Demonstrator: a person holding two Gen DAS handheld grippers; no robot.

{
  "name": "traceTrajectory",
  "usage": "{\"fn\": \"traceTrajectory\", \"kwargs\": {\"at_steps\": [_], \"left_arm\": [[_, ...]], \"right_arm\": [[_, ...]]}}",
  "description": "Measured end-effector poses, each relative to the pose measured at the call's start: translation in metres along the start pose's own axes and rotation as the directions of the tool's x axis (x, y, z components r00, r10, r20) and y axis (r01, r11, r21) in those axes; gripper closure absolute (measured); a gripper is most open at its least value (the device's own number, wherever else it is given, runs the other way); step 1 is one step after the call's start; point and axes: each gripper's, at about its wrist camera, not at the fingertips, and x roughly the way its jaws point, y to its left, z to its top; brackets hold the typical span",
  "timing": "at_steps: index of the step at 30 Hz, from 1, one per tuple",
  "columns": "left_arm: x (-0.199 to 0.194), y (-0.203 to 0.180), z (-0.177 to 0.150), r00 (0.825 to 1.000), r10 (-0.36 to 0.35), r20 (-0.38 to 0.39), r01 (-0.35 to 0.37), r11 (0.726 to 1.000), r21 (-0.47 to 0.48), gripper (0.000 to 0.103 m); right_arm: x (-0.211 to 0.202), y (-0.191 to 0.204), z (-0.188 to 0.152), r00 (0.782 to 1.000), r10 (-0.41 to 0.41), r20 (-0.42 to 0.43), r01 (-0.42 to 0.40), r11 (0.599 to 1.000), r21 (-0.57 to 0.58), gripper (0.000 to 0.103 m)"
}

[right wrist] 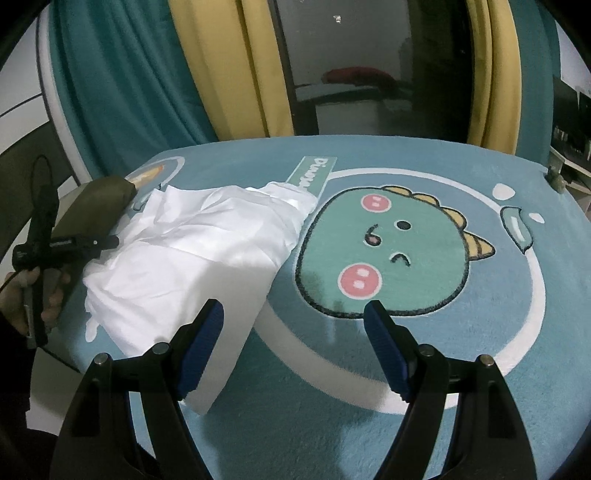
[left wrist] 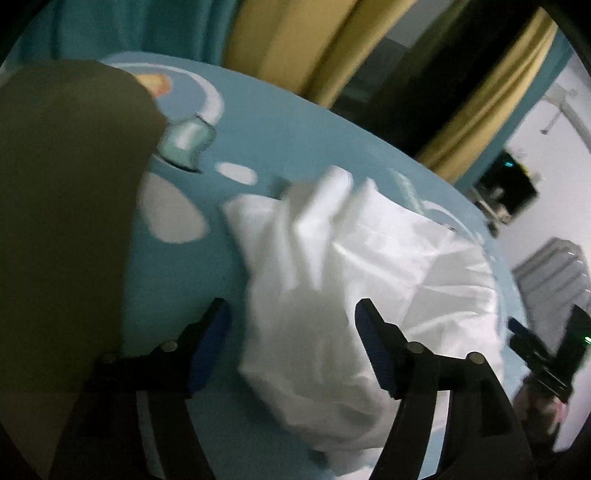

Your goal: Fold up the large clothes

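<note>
Left wrist view, blurred. The left claw [left wrist: 291, 347] is spread wide, blue pads apart, nothing pinched. Between and beyond its two fingers lies the white garment [left wrist: 354, 266], crumpled in a loose heap on the blue rug [left wrist: 266, 133]. The cloth sits in the gap between the pads, but neither pad presses on it. A big olive-brown cloth [left wrist: 66, 206] fills the left side of the view, close to the camera, and covers part of the rug. At the right edge the right claw [left wrist: 543, 347] shows side-on, dark with a blue pad, near the garment's edge. Yellow curtain [left wrist: 295, 40] and teal curtain [left wrist: 122, 26] hang behind.

Right wrist view, sharp. The right claw [right wrist: 293, 347] stands open and empty, fingers well apart, over bare rug [right wrist: 480, 332]. Its left finger [right wrist: 199, 354] overlaps the near corner of the white garment [right wrist: 207, 254] in the picture; cannot tell if it touches. The garment lies rumpled on the left half of the rug, its far end reaching the printed label beside the green dinosaur face [right wrist: 384, 251]. The dinosaur print is uncovered, just right of the cloth. At far left a hand [right wrist: 33, 295] holds the left claw [right wrist: 85, 242], which points at the garment's left edge, with the olive-brown cloth [right wrist: 96, 206] just behind it. A dark window [right wrist: 354, 66] sits between the yellow curtains [right wrist: 236, 74].
</note>
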Motion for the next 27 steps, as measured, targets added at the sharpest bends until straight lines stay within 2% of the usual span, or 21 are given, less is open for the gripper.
{"fn": "traceTrajectory", "kwargs": {"at_steps": [4,7,8,11,13,14,16,18,22,24,27], "left_arm": [[0.011,-0.015,-0.001,0.995,-0.092,-0.042,0.094,0.995,0.04,0.026],[0.022,-0.023,-0.003,0.978,-0.196,-0.07,0.198,0.98,0.015,0.026],[0.023,-0.029,-0.005,0.976,-0.208,-0.072,0.21,0.977,0.022,0.026],[0.029,-0.038,-0.009,0.954,-0.283,-0.102,0.286,0.958,0.016,0.026],[0.032,-0.041,-0.009,0.925,-0.359,-0.128,0.362,0.932,-0.001,0.026],[0.032,-0.043,-0.01,0.921,-0.365,-0.132,0.369,0.929,0.007,0.026],[0.033,-0.049,-0.012,0.928,-0.34,-0.152,0.35,0.936,0.042,0.026],[0.03,-0.052,-0.01,0.942,-0.293,-0.164,0.31,0.947,0.088,0.025],[0.013,-0.045,0.003,0.974,-0.195,-0.111,0.209,0.97,0.128,0.025],[0.013,-0.037,0.008,0.982,-0.169,-0.09,0.179,0.976,0.123,0.024],[0.028,-0.022,0.011,0.98,-0.172,-0.103,0.18,0.981,0.075,0.024]], "right_arm": [[0.007,0.003,0.002,1.0,0.012,-0.006,-0.012,1.0,0.005,0.025],[0.011,0.006,0.003,1.0,0.023,-0.013,-0.023,1.0,0.003,0.025],[0.014,0.008,0.003,1.0,0.025,-0.018,-0.025,1.0,0.0,0.025],[0.018,0.011,0.002,0.999,0.027,-0.031,-0.027,1.0,-0.001,0.025],[0.02,0.013,0.001,0.999,0.028,-0.036,-0.028,1.0,-0.006,0.025],[0.021,0.013,0.0,0.999,0.026,-0.039,-0.026,1.0,-0.008,0.025],[0.024,0.013,0.0,0.999,0.029,-0.045,-0.029,1.0,0.0,0.025],[0.024,0.012,0.001,0.998,0.037,-0.048,-0.037,0.999,0.008,0.025],[0.023,0.012,0.003,0.999,0.035,-0.04,-0.035,0.999,0.005,0.025],[0.021,0.009,0.008,0.998,0.059,-0.028,-0.058,0.998,0.026,0.025],[0.015,0.007,0.016,0.996,0.089,-0.003,-0.089,0.995,0.041,0.025]]}}
